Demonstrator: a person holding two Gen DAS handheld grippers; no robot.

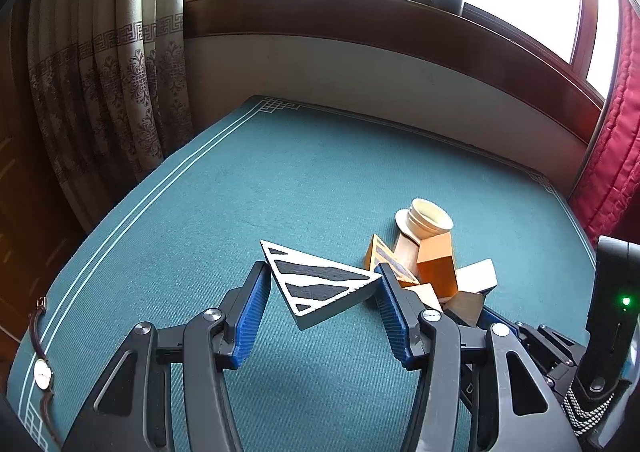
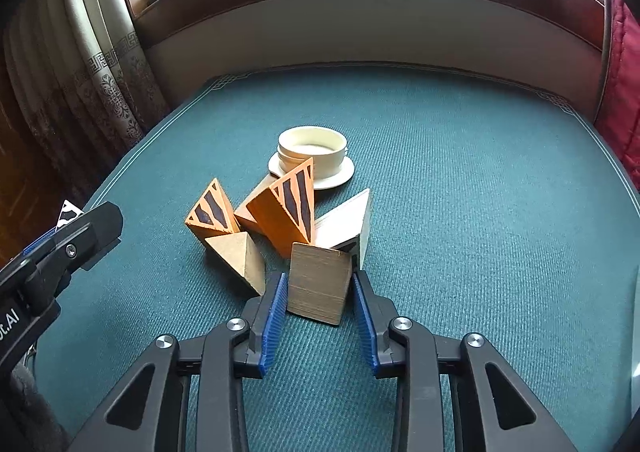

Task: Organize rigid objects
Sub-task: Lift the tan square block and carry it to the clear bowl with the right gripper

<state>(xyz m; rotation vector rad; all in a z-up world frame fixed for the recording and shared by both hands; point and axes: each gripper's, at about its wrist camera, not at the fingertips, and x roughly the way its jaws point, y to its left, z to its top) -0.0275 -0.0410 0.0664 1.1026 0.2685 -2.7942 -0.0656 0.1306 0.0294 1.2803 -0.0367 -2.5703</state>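
My left gripper (image 1: 322,269) is shut on a flat white triangle with black stripes (image 1: 320,282); its blue pads press the triangle's left edge and right corner. My right gripper (image 2: 319,276) is shut on a plain wooden block (image 2: 318,284) at the near edge of a pile. That pile holds two orange striped prisms (image 2: 286,208), a plain wooden wedge (image 2: 240,256) and a white prism (image 2: 346,224). Behind them sits a cream cup on a saucer (image 2: 312,150). In the left wrist view the pile (image 1: 438,264) lies just right of my left gripper.
Everything rests on a teal cloth-covered table (image 2: 480,212). A wristwatch (image 1: 42,372) lies at its left edge. A wall, a window sill and a curtain (image 1: 108,72) are behind the table, and red quilted fabric (image 1: 616,156) hangs at the right.
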